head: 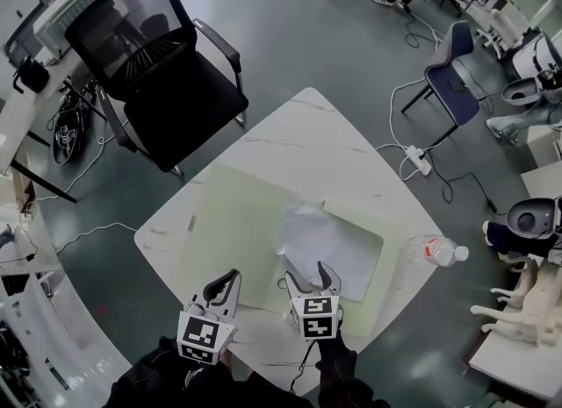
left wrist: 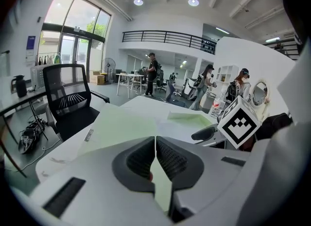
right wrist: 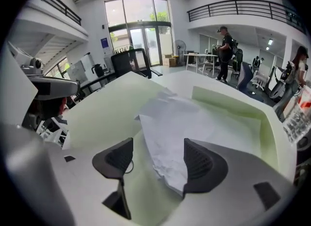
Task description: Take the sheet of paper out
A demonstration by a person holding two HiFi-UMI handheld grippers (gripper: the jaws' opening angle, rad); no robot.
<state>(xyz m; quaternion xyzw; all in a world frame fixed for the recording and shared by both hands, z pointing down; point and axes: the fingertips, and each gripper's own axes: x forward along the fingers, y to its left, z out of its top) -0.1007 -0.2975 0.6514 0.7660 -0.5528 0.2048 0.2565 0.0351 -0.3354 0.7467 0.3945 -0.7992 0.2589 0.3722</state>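
Crumpled white paper sheet (head: 312,238) lies in the open pale-green folder (head: 237,213), not yet out. The right hand-held gripper (head: 309,276) gapes over its edge; the left hand-held gripper (head: 225,285) is clenched.

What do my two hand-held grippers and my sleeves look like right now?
Both are light grey, with two curved jaws lined by dark ribbed pads. The left hand-held gripper and the right hand-held gripper each carry a white cube printed with black square markers. A thin dark cable seems to trail from the right one. The sleeves are dark.
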